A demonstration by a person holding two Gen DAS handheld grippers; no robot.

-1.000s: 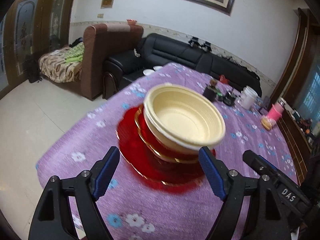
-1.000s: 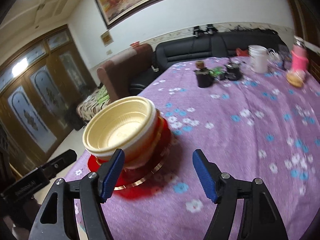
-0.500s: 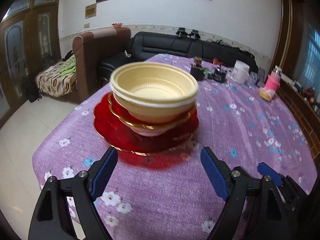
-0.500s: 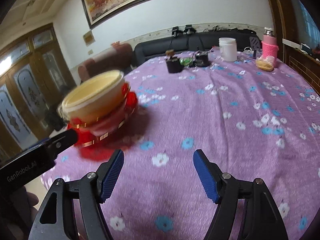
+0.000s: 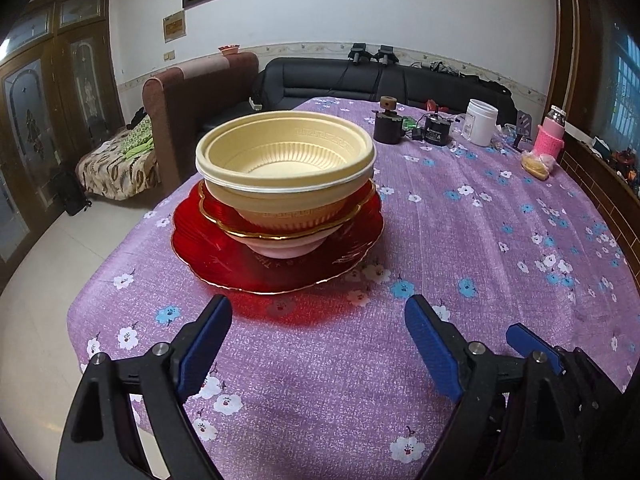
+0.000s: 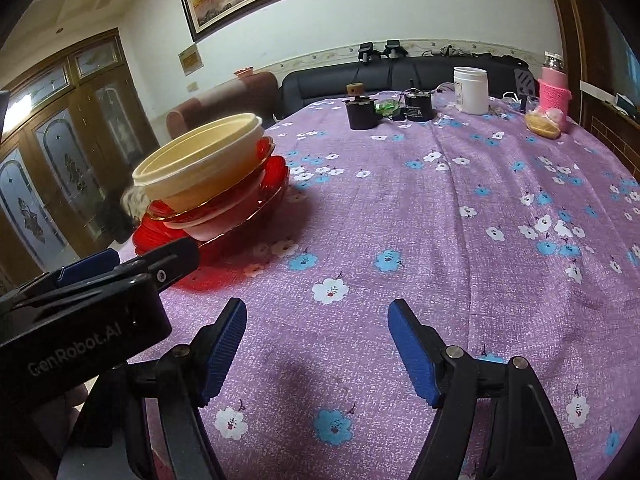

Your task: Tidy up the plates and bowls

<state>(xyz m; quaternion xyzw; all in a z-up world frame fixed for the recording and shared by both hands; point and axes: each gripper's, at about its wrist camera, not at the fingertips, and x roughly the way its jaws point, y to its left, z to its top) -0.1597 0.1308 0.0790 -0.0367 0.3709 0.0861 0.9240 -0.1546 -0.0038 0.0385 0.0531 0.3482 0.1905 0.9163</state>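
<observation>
A stack stands near the table's left edge: a large red plate [image 5: 224, 256] at the bottom, a pink bowl [image 5: 286, 249], a smaller red gold-rimmed plate [image 5: 362, 210], and cream bowls [image 5: 286, 160] nested on top. In the right wrist view the stack [image 6: 200, 168] is at the left. My left gripper [image 5: 318, 330] is open and empty, just in front of the stack. My right gripper [image 6: 316, 334] is open and empty over bare cloth, to the right of the stack. The left gripper's body [image 6: 80, 312] shows at the lower left of the right wrist view.
The purple flowered tablecloth [image 5: 500, 260] covers the table. At the far end stand a black jar [image 5: 389, 128], a black motor [image 5: 436, 134], a white jar [image 5: 482, 122], a pink bottle [image 5: 553, 136] and a bagged bun [image 5: 536, 162]. Sofas stand behind.
Both grippers have drawn back from the stack and lowered toward the table. The stack now sits farther off in both views. Both stay open.
</observation>
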